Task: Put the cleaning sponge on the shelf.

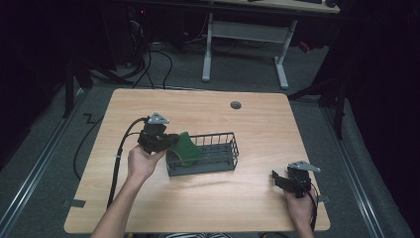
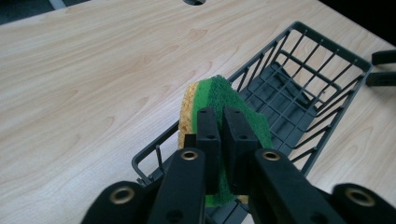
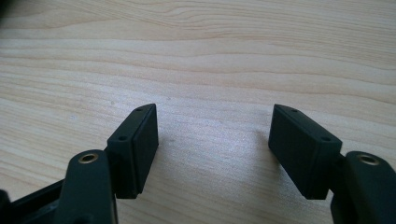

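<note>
The left gripper pinches a green-and-yellow sponge over the wire basket's end. The right gripper rests on the surface, fingers wide apart.

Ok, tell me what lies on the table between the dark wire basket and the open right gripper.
Nothing: in the high view, bare light wooden tabletop separates the dark wire basket from the open right gripper.
</note>
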{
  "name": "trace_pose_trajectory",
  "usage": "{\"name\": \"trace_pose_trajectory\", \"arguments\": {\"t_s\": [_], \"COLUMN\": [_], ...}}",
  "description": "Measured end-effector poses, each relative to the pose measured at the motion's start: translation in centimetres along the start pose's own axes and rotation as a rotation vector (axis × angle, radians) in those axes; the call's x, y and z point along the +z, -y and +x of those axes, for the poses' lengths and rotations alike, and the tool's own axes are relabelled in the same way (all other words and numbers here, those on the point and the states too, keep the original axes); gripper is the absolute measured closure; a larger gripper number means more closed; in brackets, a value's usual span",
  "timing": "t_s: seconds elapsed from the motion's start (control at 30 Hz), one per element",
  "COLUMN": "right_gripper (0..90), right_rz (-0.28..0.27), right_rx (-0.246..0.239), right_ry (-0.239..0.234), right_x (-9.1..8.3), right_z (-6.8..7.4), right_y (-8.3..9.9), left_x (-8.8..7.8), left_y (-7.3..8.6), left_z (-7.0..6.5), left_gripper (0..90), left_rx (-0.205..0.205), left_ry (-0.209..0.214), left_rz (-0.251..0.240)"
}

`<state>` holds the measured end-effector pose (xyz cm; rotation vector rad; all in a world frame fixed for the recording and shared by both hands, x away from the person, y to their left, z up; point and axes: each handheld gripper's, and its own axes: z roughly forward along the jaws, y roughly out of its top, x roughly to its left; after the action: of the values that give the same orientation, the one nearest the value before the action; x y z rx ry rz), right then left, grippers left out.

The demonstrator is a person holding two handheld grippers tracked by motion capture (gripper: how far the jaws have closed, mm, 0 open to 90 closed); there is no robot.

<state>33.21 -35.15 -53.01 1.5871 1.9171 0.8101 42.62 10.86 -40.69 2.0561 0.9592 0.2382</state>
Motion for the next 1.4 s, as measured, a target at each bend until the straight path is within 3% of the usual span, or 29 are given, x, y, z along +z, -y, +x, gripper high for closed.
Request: {"name": "trace_pose_trajectory", "arguments": {"t_s": [0.13,0.17,0.3,0.4,0.57,0.8,1.0,1.13,1.3,1.4], "right_gripper": [33.2,33.2,33.2,33.2,33.2,33.1,33.2,33.2,33.2,33.2], "right_rz": [0.0,0.0,0.0,0.0,0.0,-0.001,-0.001,0.001,0.001,0.001], "right_rx": [0.0,0.0,0.0,0.0,0.0,0.001,0.0,0.0,0.001,0.0], "right_ry": [0.0,0.0,0.0,0.0,-0.001,-0.001,-0.001,-0.001,0.0,0.0], "right_x": [0.0,0.0,0.0,0.0,0.0,0.0,0.0,0.0,0.0,0.0], "right_z": [0.0,0.0,0.0,0.0,0.0,0.0,0.0,0.0,0.0,0.0], "right_y": [0.0,0.0,0.0,0.0,0.0,0.0,0.0,0.0,-0.1,-0.1], "left_x": [-0.5,-0.8,-1.4,-2.6,-3.9,-5.4,-5.9,-5.9,-5.6,-5.3], "left_y": [0.5,0.7,1.2,1.9,3.3,6.0,7.6,9.5,11.2,12.4], "left_z": [0.5,0.7,1.0,1.6,2.3,3.7,4.4,4.8,5.1,5.4], "left_gripper": [60.6,51.5,43.1,37.6,36.3,36.3,36.4,36.4,36.3,36.4], "left_rx": [-0.049,-0.058,-0.062,-0.096,-0.132,-0.198,-0.233,-0.261,-0.288,-0.329], "left_ry": [0.007,0.0,-0.014,-0.036,-0.074,-0.129,-0.157,-0.193,-0.211,-0.198], "left_rz": [-0.029,-0.047,-0.08,-0.154,-0.214,-0.244,-0.248,-0.239,-0.227,-0.231]}}
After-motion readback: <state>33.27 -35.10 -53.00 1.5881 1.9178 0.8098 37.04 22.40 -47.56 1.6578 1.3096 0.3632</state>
